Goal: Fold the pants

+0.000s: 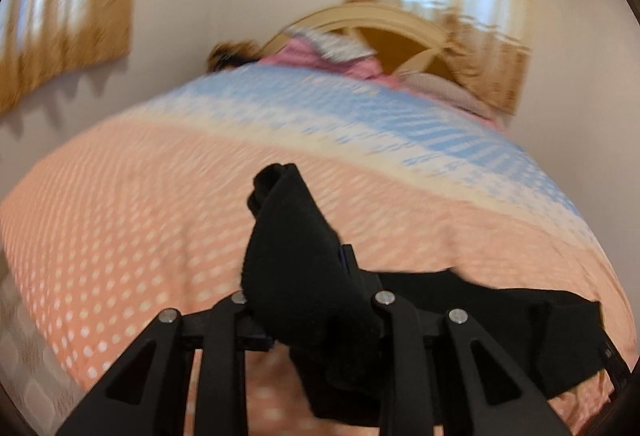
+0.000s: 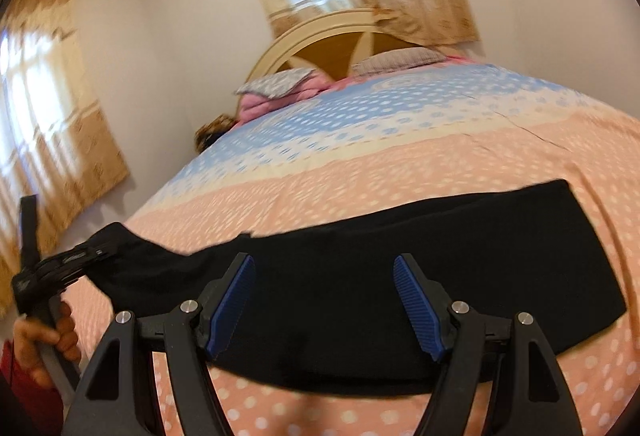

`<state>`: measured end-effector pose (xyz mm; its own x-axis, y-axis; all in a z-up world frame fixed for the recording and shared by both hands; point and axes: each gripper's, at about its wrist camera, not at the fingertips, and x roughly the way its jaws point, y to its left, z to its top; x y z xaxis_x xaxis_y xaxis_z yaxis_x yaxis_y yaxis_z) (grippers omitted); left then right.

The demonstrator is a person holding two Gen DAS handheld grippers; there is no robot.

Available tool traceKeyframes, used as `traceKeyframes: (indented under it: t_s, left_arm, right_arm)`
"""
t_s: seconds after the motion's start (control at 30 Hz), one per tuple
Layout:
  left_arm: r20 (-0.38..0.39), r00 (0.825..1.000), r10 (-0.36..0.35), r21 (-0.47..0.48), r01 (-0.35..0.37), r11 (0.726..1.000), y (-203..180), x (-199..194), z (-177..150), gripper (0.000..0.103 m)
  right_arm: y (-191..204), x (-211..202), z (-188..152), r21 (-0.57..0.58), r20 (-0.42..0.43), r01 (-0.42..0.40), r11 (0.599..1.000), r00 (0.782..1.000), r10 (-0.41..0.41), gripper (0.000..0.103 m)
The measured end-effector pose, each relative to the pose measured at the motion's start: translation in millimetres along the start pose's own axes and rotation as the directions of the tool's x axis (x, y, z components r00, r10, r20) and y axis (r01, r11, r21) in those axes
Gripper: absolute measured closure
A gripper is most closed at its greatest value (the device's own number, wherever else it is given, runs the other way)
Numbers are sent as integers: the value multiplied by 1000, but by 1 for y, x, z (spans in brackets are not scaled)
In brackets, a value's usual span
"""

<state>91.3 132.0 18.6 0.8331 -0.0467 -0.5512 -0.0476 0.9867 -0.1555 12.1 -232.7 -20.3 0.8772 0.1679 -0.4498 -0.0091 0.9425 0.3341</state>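
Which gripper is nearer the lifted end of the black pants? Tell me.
Left. The left gripper is shut on that end of the black pants, holding it off the bed. The right gripper hovers open over the pants' middle, fingers apart.

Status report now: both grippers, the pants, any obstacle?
Left gripper shut on pants end, lifted. Right gripper open above pants. Bedspread otherwise unobstructed.

Open right tool point(image 2: 324, 300) hovers over black pants point(image 2: 460, 264) on bedspread point(image 2: 400, 164).

No text, label, brand or number can be read in either view. Faint light marks on the left gripper point(image 2: 86, 256) are too blurred to make out.
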Motion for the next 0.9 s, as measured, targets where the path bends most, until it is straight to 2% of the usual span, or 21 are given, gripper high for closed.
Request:
traceKeyframes:
  t_s: [0.1, 0.17, 0.27, 0.3, 0.37, 0.43, 0.5, 0.57, 0.63, 0.7, 0.77, 0.8, 0.83, 0.87, 0.9]
  left_arm:
    - [35, 995, -89, 96, 85, 992, -44, -15, 3, 77]
    - [34, 985, -168, 158, 161, 974, -77, -21, 0, 77]
    - [-15, 958, -286, 226, 282, 932, -121, -23, -15, 77]
    - [-41, 945, -324, 262, 324, 909, -142, -22, -27, 77]
    - [-71, 930, -361, 307, 364, 879, -164, -22, -43, 77]
    - [-105, 920, -377, 369, 388, 844, -185, -19, -65, 77]
    - [-115, 931, -346, 425, 361, 830, -197, -15, -84, 77]
    - [-114, 943, -314, 474, 329, 816, -203, -10, -99, 76]
    - [-116, 943, -312, 493, 328, 806, -200, -9, -105, 74]
    - [-116, 939, -324, 520, 335, 785, -199, -11, -105, 66]
    - [-128, 928, -350, 540, 361, 760, -201, -17, -102, 47]
    - [-141, 915, -378, 544, 390, 742, -198, -21, -101, 38]
    - [-153, 900, -408, 543, 422, 726, -195, -26, -100, 23]
    - [-153, 884, -442, 538, 450, 713, -187, -31, -96, 16]
    - [-151, 877, -456, 538, 460, 706, -183, -35, -95, 15]
  right_arm:
    - [-23, -6, 7, 75, 4, 13, 997, 1000, -13, 30]
    - [-38, -10, 12, 121, 5, 8, 993, 1000, -9, 30]
    - [-57, -17, 17, 190, 1, -6, 982, 1000, 6, 29]
    - [-61, -18, 18, 204, 2, -12, 979, 1000, 12, 29]
    - [-69, -22, 19, 227, 4, -31, 973, 1000, 31, 29]
    - [-74, -23, 20, 239, -3, -68, 969, 998, 70, 29]
    - [-76, -22, 21, 257, -13, -121, 959, 992, 128, 29]
    - [-76, -19, 21, 280, -34, -194, 940, 977, 212, 29]
    - [-75, -11, 20, 306, -64, -260, 916, 954, 292, 29]
    - [-74, -1, 20, 345, -94, -294, 891, 934, 344, 29]
    - [-73, 7, 19, 369, -115, -304, 878, 923, 368, 29]
    - [-74, 10, 19, 384, -120, -313, 869, 916, 382, 29]
    - [-75, 14, 18, 403, -124, -326, 855, 906, 404, 29]
    - [-76, 17, 16, 418, -131, -330, 846, 900, 416, 29]
    - [-77, 19, 15, 429, -138, -328, 842, 897, 419, 29]
